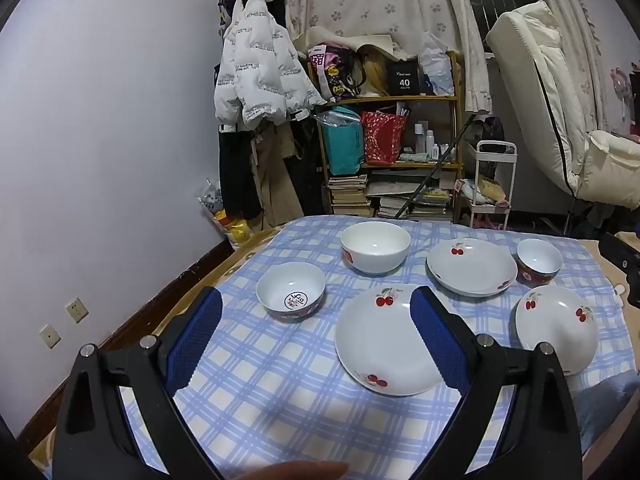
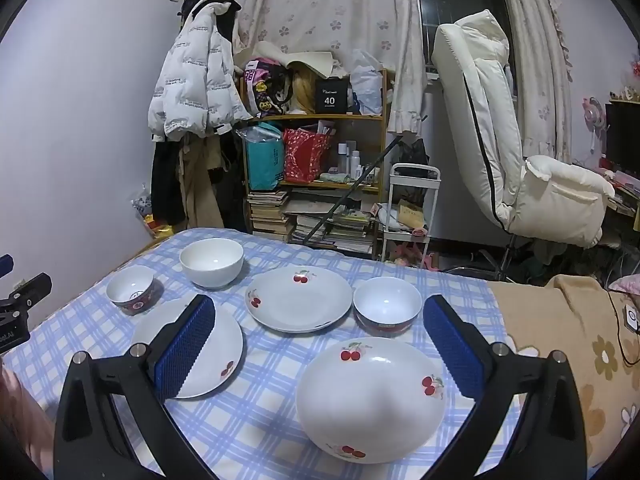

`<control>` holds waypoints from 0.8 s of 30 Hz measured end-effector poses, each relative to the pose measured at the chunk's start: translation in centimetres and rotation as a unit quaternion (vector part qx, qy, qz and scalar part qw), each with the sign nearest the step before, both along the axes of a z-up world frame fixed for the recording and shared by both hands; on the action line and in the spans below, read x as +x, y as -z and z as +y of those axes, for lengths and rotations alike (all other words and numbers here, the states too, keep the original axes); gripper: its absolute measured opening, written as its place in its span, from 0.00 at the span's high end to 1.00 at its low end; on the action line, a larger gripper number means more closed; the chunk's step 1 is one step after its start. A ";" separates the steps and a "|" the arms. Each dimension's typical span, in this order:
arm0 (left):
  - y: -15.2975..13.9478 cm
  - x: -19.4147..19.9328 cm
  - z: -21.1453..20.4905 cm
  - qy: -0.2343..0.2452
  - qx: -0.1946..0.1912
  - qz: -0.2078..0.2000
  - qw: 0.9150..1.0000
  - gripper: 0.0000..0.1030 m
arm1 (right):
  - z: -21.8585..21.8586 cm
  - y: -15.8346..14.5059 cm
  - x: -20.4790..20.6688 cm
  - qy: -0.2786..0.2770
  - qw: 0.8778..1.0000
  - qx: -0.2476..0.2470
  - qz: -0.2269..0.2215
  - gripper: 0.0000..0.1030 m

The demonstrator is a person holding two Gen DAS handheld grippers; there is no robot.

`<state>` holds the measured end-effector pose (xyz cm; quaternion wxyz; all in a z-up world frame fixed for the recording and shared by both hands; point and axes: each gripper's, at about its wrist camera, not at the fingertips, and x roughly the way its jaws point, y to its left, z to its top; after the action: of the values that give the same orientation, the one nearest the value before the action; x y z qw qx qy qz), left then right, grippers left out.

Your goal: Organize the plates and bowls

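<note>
Both grippers spread wide, holding nothing, hovering above a surface [image 2: 264, 420] covered in blue-white checked cloth. Right gripper [image 2: 318, 320] sits over the nearest cherry plate [image 2: 370, 398], which lies at the near right of the cloth, seen between its fingers. Left gripper [image 1: 316, 312] sits over the near left part; its right blue pad overlaps the view of a second cherry plate [image 1: 380, 340], near centre. Small bowl with printed mark inside [image 1: 291, 295] just left of that plate, apart from it. Behind, a third cherry plate [image 2: 298, 298], with a red-banded bowl [image 2: 387, 306] just beside it on the right; touching or not, cannot tell. Large plain white bowl [image 2: 211, 262] at far left of cloth, standing alone. All six pieces upright, none stacked. Beyond the surface: wooden shelf [image 2: 316, 152] with bags and books, white puffer jacket [image 2: 196, 84] hanging on the wall, white reclining chair [image 2: 500, 140] at right, floral curtains [image 2: 332, 12] behind.
</note>
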<state>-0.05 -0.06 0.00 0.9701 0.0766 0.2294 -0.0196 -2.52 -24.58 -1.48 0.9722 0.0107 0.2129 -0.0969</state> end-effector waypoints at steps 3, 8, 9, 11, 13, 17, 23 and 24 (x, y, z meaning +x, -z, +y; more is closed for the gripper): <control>0.1 0.1 -0.1 -0.002 0.004 0.001 1.000 0.09 | 0.0 0.0 0.0 0.000 1.000 -0.001 -0.005 0.00; -0.2 0.4 0.4 0.004 0.004 -0.003 1.000 0.09 | 0.0 0.0 0.0 -0.001 1.000 0.001 -0.003 0.00; -0.3 0.5 0.5 0.004 0.005 -0.003 1.000 0.09 | 0.0 0.0 0.0 0.000 1.000 0.001 -0.002 0.00; -0.4 0.2 0.4 0.002 0.007 -0.005 1.000 0.09 | 0.0 0.0 0.1 0.000 1.000 0.001 -0.002 0.00; -0.4 0.4 0.7 0.003 0.006 -0.004 1.000 0.09 | 0.0 0.0 0.0 -0.001 1.000 0.002 -0.002 0.00; 0.2 -0.2 0.0 -0.009 0.019 -0.010 1.000 0.09 | 0.1 0.0 0.0 0.000 1.000 0.000 -0.002 0.00; 0.3 -0.2 0.3 -0.014 0.021 -0.010 1.000 0.09 | 0.1 0.0 0.0 -0.001 1.000 0.001 -0.001 0.00; 0.3 -0.2 0.3 -0.013 0.020 -0.010 1.000 0.09 | 0.1 0.0 0.1 -0.001 1.000 0.000 -0.001 0.00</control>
<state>-0.22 0.23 -0.30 0.9707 0.0933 0.2213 -0.0012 -2.46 -24.52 -1.50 0.9724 0.0110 0.2123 -0.0961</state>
